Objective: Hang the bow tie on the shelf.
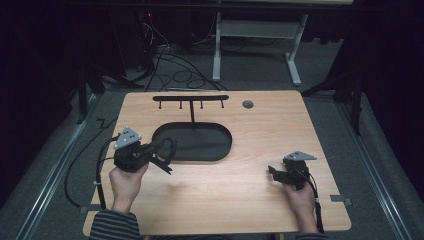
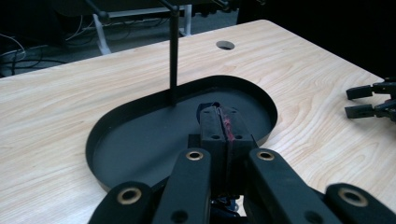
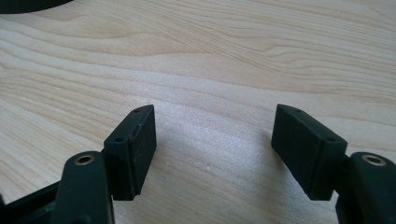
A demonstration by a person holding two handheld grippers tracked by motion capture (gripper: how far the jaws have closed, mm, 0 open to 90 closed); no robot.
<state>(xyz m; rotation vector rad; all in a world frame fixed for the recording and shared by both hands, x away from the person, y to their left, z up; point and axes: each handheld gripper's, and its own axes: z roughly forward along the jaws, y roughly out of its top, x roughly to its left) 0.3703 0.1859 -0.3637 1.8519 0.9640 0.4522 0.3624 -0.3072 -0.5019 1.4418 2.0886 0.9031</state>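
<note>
— How many grippers do you count?
— Two. The left gripper [image 1: 167, 150] has its jaws pressed together, and the right gripper [image 1: 272, 171] has its jaws apart. There are two hands also, one left hand [image 1: 126, 181] and one right hand [image 1: 299, 196].
— And tables?
— One wooden table [image 1: 260, 135] in front, and one more table frame [image 1: 257, 42] behind it on the floor.
— What is on the wooden table?
— One black oval tray [image 1: 210, 145], with one thin post [image 1: 192, 114] standing in it and one bar [image 1: 190, 98] across the top. Under the bar I count four small pegs. There is one round hole [image 1: 248, 104] in the tabletop too.
</note>
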